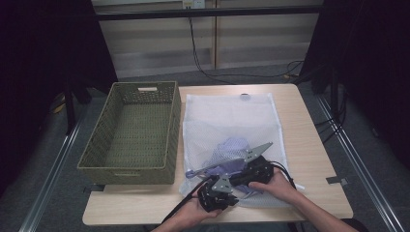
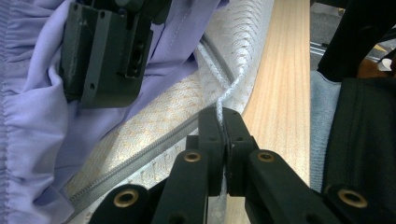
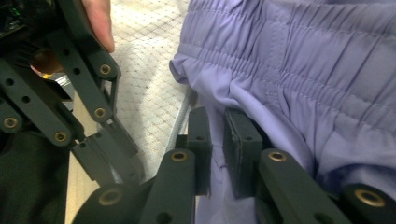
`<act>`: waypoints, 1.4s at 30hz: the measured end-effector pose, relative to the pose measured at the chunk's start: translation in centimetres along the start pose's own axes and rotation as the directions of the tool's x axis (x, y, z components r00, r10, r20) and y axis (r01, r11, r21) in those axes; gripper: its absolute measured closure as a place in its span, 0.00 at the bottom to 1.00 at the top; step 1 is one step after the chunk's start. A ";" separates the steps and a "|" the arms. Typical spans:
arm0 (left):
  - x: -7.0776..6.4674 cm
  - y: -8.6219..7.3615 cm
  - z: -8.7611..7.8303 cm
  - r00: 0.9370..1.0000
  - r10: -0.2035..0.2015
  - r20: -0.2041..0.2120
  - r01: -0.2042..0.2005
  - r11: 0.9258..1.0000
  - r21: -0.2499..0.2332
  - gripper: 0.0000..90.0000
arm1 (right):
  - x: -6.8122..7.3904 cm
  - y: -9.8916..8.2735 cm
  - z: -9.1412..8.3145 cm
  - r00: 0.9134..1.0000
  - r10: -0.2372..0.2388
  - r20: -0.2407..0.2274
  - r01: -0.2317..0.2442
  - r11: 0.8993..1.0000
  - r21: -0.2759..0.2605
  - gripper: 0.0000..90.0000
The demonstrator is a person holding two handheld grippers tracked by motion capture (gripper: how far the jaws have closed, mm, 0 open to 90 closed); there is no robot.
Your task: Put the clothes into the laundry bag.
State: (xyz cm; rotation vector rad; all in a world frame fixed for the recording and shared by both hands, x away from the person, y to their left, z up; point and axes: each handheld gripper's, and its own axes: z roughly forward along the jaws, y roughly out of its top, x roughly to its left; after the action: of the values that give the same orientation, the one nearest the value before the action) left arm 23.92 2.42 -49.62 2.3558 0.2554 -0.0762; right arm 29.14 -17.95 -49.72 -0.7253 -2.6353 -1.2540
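Mesh bag (image 1: 227,121) holds lilac garment (image 3: 289,70); left tool (image 2: 223,135) pinches bag's edge, right tool (image 3: 219,140) grips garment.

Dim room with dark, murky edges; the table is evenly lit from above, close-up views soft, slightly blurred

Both tools (image 1: 227,181) meet over the purple garment (image 1: 232,150) at the mesh bag's (image 1: 227,121) near edge.

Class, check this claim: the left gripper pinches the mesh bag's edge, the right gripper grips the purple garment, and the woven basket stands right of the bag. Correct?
Not quite. In the high view the woven basket stands left of the mesh bag, not right. The rest holds.
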 end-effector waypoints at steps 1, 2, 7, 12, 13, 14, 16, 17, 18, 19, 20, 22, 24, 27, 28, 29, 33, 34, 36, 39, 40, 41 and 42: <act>0.0 0.0 0.0 1.000 -0.001 0.001 0.001 1.000 -0.005 0.98 | -0.1 0.0 0.1 1.000 0.002 -0.006 -0.002 1.000 -0.002 0.84; 0.0 0.0 0.0 1.000 -0.001 0.001 0.001 1.000 -0.004 0.98 | -0.1 -0.1 0.2 1.000 0.005 0.000 -0.005 1.000 -0.001 0.83; 0.0 0.0 0.0 1.000 0.001 -0.001 -0.001 1.000 -0.002 0.98 | 0.0 0.0 0.3 1.000 -0.005 0.019 0.005 1.000 -0.003 0.82; 0.0 -0.1 0.2 1.000 -0.007 0.004 0.007 0.999 -0.034 0.98 | -0.1 0.0 0.4 0.998 -0.011 0.055 0.012 1.000 -0.012 0.86; -0.1 -0.1 0.2 1.000 -0.005 0.004 0.005 0.999 -0.035 0.98 | -0.2 0.1 0.4 0.998 -0.008 0.058 0.009 1.000 -0.015 0.88; 0.0 -0.1 0.2 1.000 0.002 0.003 -0.002 1.000 -0.022 0.98 | -0.3 0.1 0.4 0.998 -0.008 0.067 0.009 1.000 -0.013 0.90; -0.1 -0.1 0.2 1.000 0.005 -0.001 -0.005 1.000 -0.025 0.98 | -0.5 0.1 0.4 0.998 -0.003 0.071 0.004 1.000 -0.012 0.97; 0.0 0.0 0.0 1.000 0.010 -0.003 -0.010 1.000 -0.003 0.98 | -0.6 0.1 0.4 0.997 -0.001 0.073 0.002 1.000 -0.012 1.00; 0.0 -0.1 0.2 1.000 0.004 0.005 -0.004 1.000 -0.023 0.98 | -0.7 0.2 0.5 0.998 0.006 0.070 -0.005 1.000 -0.010 1.00; 0.0 -0.1 0.1 1.000 0.005 0.005 -0.005 1.000 -0.020 0.98 | -0.8 0.2 0.4 0.997 0.006 0.078 -0.006 1.000 -0.004 1.00; 0.0 -0.1 0.2 1.000 0.002 0.006 -0.002 1.000 -0.023 0.98 | -0.8 0.2 0.5 0.997 0.009 0.075 -0.008 1.000 -0.011 1.00; 0.0 -0.1 0.2 1.000 0.001 0.018 0.000 1.000 -0.025 0.98 | -0.7 0.3 0.5 0.996 0.004 0.091 -0.004 1.000 -0.004 1.00; 0.0 0.0 0.0 1.000 0.004 0.003 -0.004 1.000 -0.005 0.98 | -0.7 0.3 0.5 0.995 0.003 0.099 -0.003 1.000 -0.005 1.00; -0.1 -0.1 0.3 1.000 -0.004 0.002 0.004 0.999 -0.036 0.98 | -0.9 0.4 0.5 0.995 0.007 0.103 -0.006 1.000 -0.013 1.00; -0.1 0.1 0.0 1.000 0.013 -0.002 -0.013 1.000 0.000 0.98 | -1.0 0.4 0.5 0.994 0.005 0.107 -0.003 1.000 -0.014 1.00; -0.1 0.0 0.3 1.000 0.006 0.002 -0.006 1.000 -0.030 0.98 | -1.0 0.5 0.5 0.993 0.008 0.115 -0.006 1.000 -0.013 1.00; -0.1 -0.1 0.3 1.000 -0.002 0.000 0.002 0.999 -0.038 0.98 | -1.3 0.6 0.4 0.991 0.014 0.136 -0.011 1.000 -0.016 1.00; -0.1 0.0 0.3 1.000 -0.002 -0.003 0.002 0.999 -0.034 0.98 | -1.4 0.6 0.4 0.989 0.014 0.144 -0.011 1.000 -0.021 1.00; -0.1 -0.1 0.3 1.000 -0.004 0.001 0.004 0.999 -0.037 0.98 | -1.6 0.6 0.4 0.989 0.016 0.146 -0.012 1.000 -0.028 1.00; 0.0 -0.1 0.2 1.000 -0.003 0.009 0.003 1.000 -0.025 0.98 | -1.9 0.7 0.3 0.987 0.022 0.159 -0.017 0.999 -0.032 1.00; 0.0 -0.1 0.2 1.000 -0.002 0.008 0.003 1.000 -0.029 0.98 | -2.0 0.7 0.3 0.986 0.023 0.164 -0.018 0.999 -0.034 1.00; 0.0 -0.1 0.2 1.000 -0.003 0.008 0.003 1.000 -0.026 0.98 | -2.1 0.8 0.3 0.985 0.025 0.172 -0.020 0.999 -0.031 1.00; 0.0 -0.1 0.2 1.000 -0.004 0.016 0.004 1.000 -0.025 0.98 | -2.2 0.8 0.2 0.983 0.029 0.181 -0.023 0.999 -0.035 1.00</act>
State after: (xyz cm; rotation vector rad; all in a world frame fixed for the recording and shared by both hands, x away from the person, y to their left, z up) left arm 23.91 2.34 -49.79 2.3290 0.2517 -0.0932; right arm 31.50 -18.13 -50.00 -0.9170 -2.7425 -1.2838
